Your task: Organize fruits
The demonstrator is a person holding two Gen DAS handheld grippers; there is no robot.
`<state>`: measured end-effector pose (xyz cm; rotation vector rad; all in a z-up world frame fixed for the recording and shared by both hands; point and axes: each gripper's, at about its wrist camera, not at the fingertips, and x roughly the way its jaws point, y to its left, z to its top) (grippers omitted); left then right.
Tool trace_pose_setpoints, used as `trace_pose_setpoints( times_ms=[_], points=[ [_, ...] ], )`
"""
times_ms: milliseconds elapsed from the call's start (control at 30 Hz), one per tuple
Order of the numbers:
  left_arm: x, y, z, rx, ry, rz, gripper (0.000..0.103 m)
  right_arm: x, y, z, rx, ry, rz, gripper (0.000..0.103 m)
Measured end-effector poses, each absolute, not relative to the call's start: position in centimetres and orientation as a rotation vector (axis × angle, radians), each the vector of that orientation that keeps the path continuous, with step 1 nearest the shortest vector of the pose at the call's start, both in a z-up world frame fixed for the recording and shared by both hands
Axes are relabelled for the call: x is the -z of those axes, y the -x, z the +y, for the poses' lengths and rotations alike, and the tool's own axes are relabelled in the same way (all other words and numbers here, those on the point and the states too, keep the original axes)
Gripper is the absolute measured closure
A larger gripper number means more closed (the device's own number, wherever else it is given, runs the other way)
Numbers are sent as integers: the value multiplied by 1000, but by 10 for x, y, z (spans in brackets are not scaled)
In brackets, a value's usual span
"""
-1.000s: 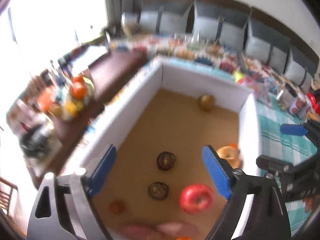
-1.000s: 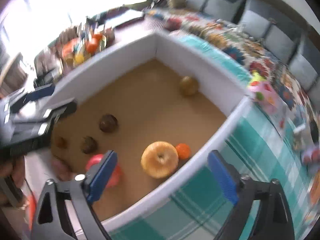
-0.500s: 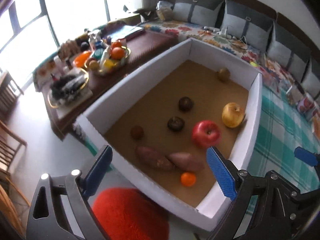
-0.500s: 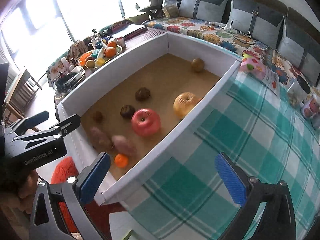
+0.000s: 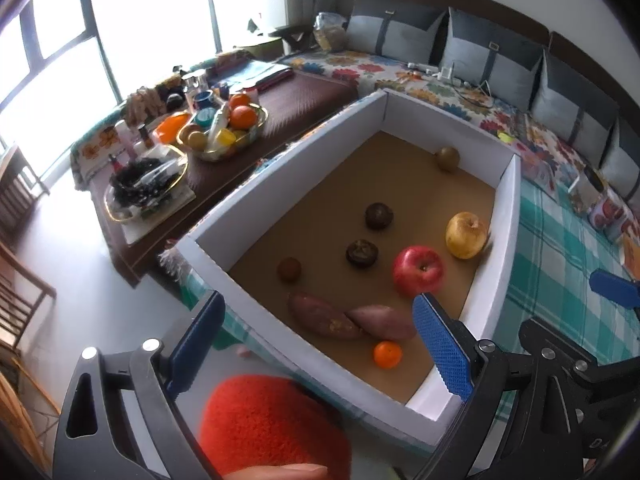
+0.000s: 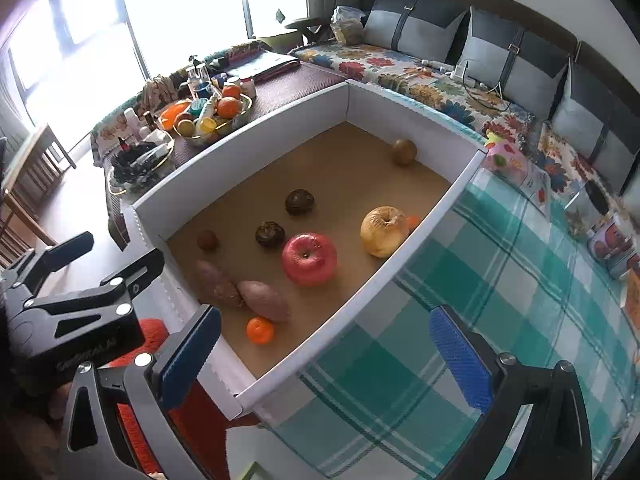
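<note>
Both grippers spread wide, nothing between the pads. Left gripper [image 5: 320, 344] sits at bottom centre of its own view, over the near-left rim of the white box [image 5: 280, 184]. Right gripper [image 6: 324, 354] sits at bottom centre of its view, straddling the box's near corner and the teal checked cloth [image 6: 500, 280].

All fruit is loose on the brown box floor:
- red apple [image 5: 418, 270], centre-right
- yellow apple [image 5: 466, 235], upper right of the red one, near the right wall
- two dark round fruits [image 5: 378, 215] [image 5: 361, 253], mid-floor, apart from each other
- small brown fruit [image 5: 289, 269], left of centre
- two sweet potatoes [image 5: 322, 315] [image 5: 382, 322], touching end to end, lower centre
- small orange [image 5: 387, 354], just below the potatoes
- brownish round fruit [image 5: 448, 159], alone near the far wall

Right view only:
- a second small orange [image 6: 413, 221], partly hidden behind the yellow apple, next to the right wall
- left gripper's black body, at left edge
- much more of the cloth

Left view only:
- red fuzzy object [image 5: 276, 424] at bottom centre, under the jaws, outside the box; right view catches only a scrap of it
- one blue pad of the right gripper, at right edge

Both views: fruit bowl [image 5: 224, 130] on the dark table at upper left, grey cushions [image 5: 480, 52] along the top.
</note>
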<state>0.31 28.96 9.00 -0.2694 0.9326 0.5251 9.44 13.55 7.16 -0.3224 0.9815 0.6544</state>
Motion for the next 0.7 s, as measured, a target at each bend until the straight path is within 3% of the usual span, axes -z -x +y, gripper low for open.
trace_pose_setpoints(
  times_ms=[700],
  points=[
    [-78, -7, 302, -497, 358, 983, 7, -66, -97, 149, -643, 362, 997, 0]
  ],
)
